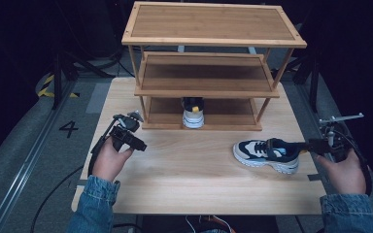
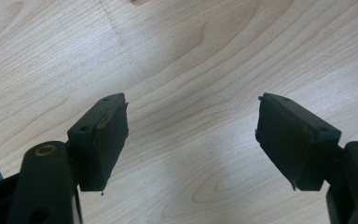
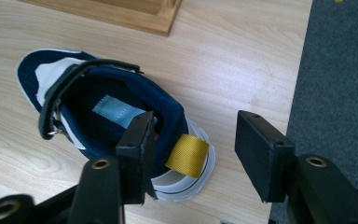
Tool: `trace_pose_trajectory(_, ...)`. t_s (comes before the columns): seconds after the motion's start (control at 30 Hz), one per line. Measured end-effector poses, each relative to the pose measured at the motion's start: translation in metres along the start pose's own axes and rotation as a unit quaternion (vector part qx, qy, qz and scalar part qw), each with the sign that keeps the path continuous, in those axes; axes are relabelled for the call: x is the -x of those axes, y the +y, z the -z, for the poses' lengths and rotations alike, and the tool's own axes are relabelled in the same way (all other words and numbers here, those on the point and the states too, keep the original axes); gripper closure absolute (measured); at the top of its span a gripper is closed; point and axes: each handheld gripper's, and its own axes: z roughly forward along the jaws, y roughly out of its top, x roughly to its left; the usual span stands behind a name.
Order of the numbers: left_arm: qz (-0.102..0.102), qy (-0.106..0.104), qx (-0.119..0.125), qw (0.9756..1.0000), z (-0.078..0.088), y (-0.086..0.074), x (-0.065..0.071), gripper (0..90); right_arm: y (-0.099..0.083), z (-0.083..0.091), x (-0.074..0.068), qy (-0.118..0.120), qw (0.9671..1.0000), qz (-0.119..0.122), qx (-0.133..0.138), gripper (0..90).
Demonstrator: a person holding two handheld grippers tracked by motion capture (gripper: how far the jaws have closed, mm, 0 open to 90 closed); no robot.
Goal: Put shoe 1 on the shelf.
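A navy and white sneaker (image 1: 264, 154) lies on the table (image 1: 199, 189) at the right, toe pointing left. My right gripper (image 1: 305, 145) reaches its heel from the right. In the right gripper view (image 3: 193, 128) one jaw sits inside the shoe's (image 3: 112, 107) opening and the other stands clear outside the heel, with the collar and yellow pull tab (image 3: 188, 155) between them, unpinched. A matching sneaker (image 1: 193, 114) stands on the bottom shelf of the wooden rack (image 1: 209, 82), heel toward me. My left gripper (image 1: 140, 144) hovers open over bare wood (image 2: 191, 140).
The three-tier rack takes up the back of the table, its corner post (image 1: 142, 108) close to the left gripper. In the right gripper view the table's right edge and grey floor (image 3: 335, 70) lie just beyond the shoe's heel. Cables trail from both grippers.
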Motion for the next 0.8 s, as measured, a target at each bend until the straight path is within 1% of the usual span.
trace_pose_trajectory(0.03, -0.001, 0.001, 0.001, 1.0, 0.0, 0.0, 0.0, 25.3, -0.001, 0.0, 0.0, 0.0, 1.0, 0.004, -0.006, 54.6)
trace_pose_trajectory(0.1, -0.003, 0.003, 0.002, 1.0, 0.0, 0.0, -0.001, 25.4, -0.002, 0.001, 0.0, 0.002, 0.9999, 0.001, -0.011, 55.6)
trace_pose_trajectory(0.13, -0.005, 0.004, 0.002, 1.0, 0.001, 0.001, -0.001, 25.4, -0.003, 0.002, 0.001, 0.002, 0.9999, 0.001, -0.012, 58.5)
trace_pose_trajectory(0.17, -0.003, 0.002, 0.003, 1.0, 0.001, 0.001, 0.0, 25.4, -0.004, 0.003, 0.001, 0.005, 0.9999, 0.002, -0.014, 61.0)
trace_pose_trajectory(0.2, -0.001, 0.005, 0.004, 1.0, 0.001, 0.002, 0.0, 25.4, -0.006, 0.006, 0.002, 0.01, 0.9998, 0.0, -0.015, 68.1)
trace_pose_trajectory(0.23, -0.001, 0.005, 0.004, 1.0, 0.001, 0.002, 0.0, 25.4, -0.006, 0.006, 0.002, 0.01, 0.9998, 0.0, -0.015, 68.1)
trace_pose_trajectory(0.27, -0.009, 0.006, 0.007, 0.9999, 0.001, 0.003, -0.001, 25.4, -0.007, 0.006, 0.002, 0.012, 0.9997, 0.001, -0.02, 73.8)
trace_pose_trajectory(0.3, -0.008, 0.007, 0.007, 0.9999, 0.002, 0.003, 0.0, 25.5, -0.007, 0.005, 0.001, 0.014, 0.9996, 0.004, -0.024, 79.1)
trace_pose_trajectory(0.33, -0.008, 0.008, 0.007, 0.9999, 0.002, 0.004, 0.0, 25.5, -0.008, 0.004, 0.0, 0.019, 0.9995, 0.008, -0.024, 86.8)
trace_pose_trajectory(0.37, -0.01, 0.008, 0.007, 0.9999, 0.002, 0.004, 0.0, 25.5, -0.008, 0.004, 0.0, 0.019, 0.9995, 0.008, -0.024, 86.8)
trace_pose_trajectory(0.4, -0.01, 0.006, 0.007, 0.9999, 0.002, 0.004, 0.001, 25.5, -0.008, 0.005, -0.003, 0.024, 0.9993, 0.011, -0.028, 88.1)
trace_pose_trajectory(0.47, -0.012, 0.007, 0.007, 0.9999, 0.002, 0.004, 0.002, 25.5, -0.008, 0.006, -0.005, 0.023, 0.9992, 0.015, -0.028, 88.3)
trace_pose_trajectory(0.53, -0.01, 0.006, 0.007, 0.9999, 0.002, 0.004, 0.002, 25.5, -0.007, 0.009, -0.01, 0.025, 0.9989, 0.024, -0.032, 88.5)
trace_pose_trajectory(0.6, -0.014, 0.006, 0.008, 0.9999, 0.003, 0.004, 0.002, 25.6, -0.007, 0.012, -0.017, 0.032, 0.9982, 0.031, -0.039, 88.5)
trace_pose_trajectory(0.63, -0.014, 0.005, 0.008, 0.9999, 0.003, 0.004, 0.002, 25.6, -0.006, 0.014, -0.026, 0.036, 0.9968, 0.046, -0.054, 88.3)
trace_pose_trajectory(0.7, -0.013, 0.004, 0.008, 0.9999, 0.003, 0.005, 0.002, 25.6, -0.007, 0.015, -0.036, 0.041, 0.9949, 0.06, -0.07, 88.2)
trace_pose_trajectory(0.73, -0.014, 0.003, 0.012, 0.9998, 0.002, 0.005, 0.003, 25.6, -0.007, 0.016, -0.042, 0.048, 0.9934, 0.068, -0.079, 88.2)
trace_pose_trajectory(0.77, -0.015, 0.003, 0.008, 0.9999, 0.003, 0.006, 0.003, 25.6, -0.007, 0.016, -0.049, 0.06, 0.9909, 0.08, -0.09, 88.0)
trace_pose_trajectory(0.8, -0.015, 0.004, 0.008, 0.9998, 0.003, 0.006, 0.004, 25.6, -0.007, 0.015, -0.058, 0.072, 0.9879, 0.093, -0.101, 87.9)
